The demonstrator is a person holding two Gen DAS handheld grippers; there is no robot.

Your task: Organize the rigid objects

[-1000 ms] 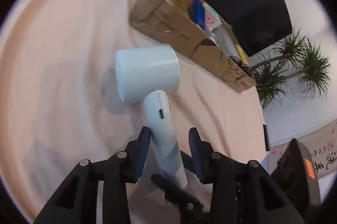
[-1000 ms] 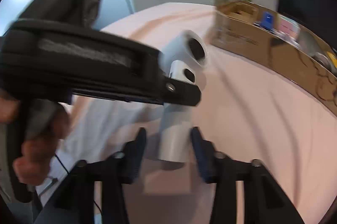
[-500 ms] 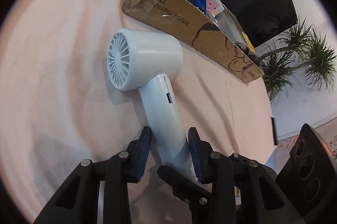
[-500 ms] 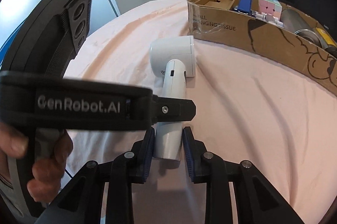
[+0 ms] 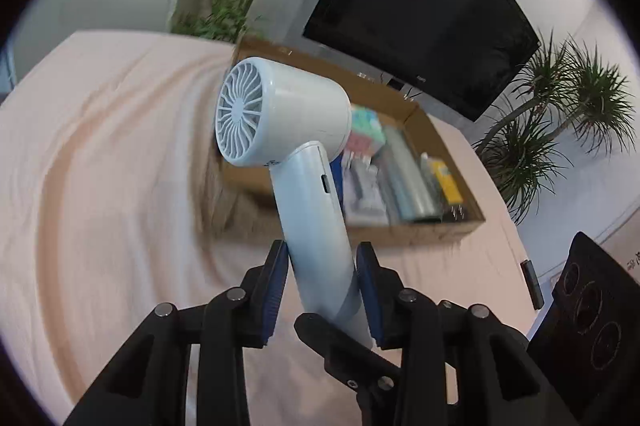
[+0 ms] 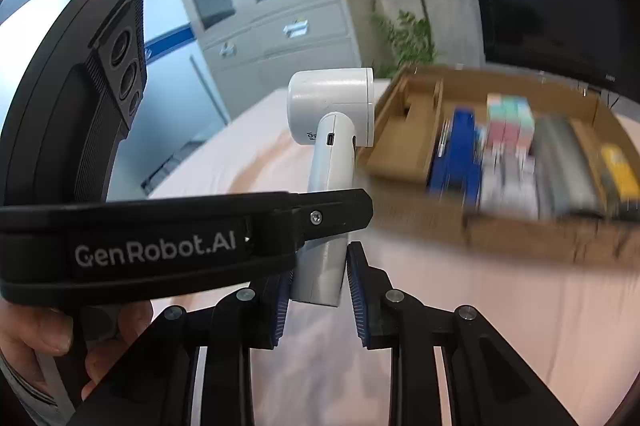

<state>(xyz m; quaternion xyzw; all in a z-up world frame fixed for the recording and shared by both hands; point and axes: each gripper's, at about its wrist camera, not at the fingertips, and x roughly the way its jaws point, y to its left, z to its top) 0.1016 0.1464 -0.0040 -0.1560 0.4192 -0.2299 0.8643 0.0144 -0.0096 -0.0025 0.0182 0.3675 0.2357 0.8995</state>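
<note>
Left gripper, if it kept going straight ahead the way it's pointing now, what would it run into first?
The left gripper already has the white hair dryer between its fingers. Pushing straight on would probably carry the dryer's head over the near wall of the cardboard box toward the items inside, though depth is unclear.

From my seat I see the left hand-held gripper [image 5: 322,286] at the bottom centre of the frame, its blue pads [image 5: 276,286] pressed on the lower handle of a white hair dryer [image 5: 280,117]. The dryer stands tilted, its head up and left of centre, the round vent grille facing me. Behind it, right of centre, lies an open cardboard box [image 5: 424,238] — blurred, with pastel blocks, a blue item, grey packets and a yellow piece packed inside. The desk [image 5: 100,165] wears a wrinkled pink cloth. A black screen [image 5: 420,5] fills the upper right, a spiky potted plant [image 5: 560,121] beside it — the right hand-held gripper [image 5: 592,338] shows as a dark body at the lower right edge.
</note>
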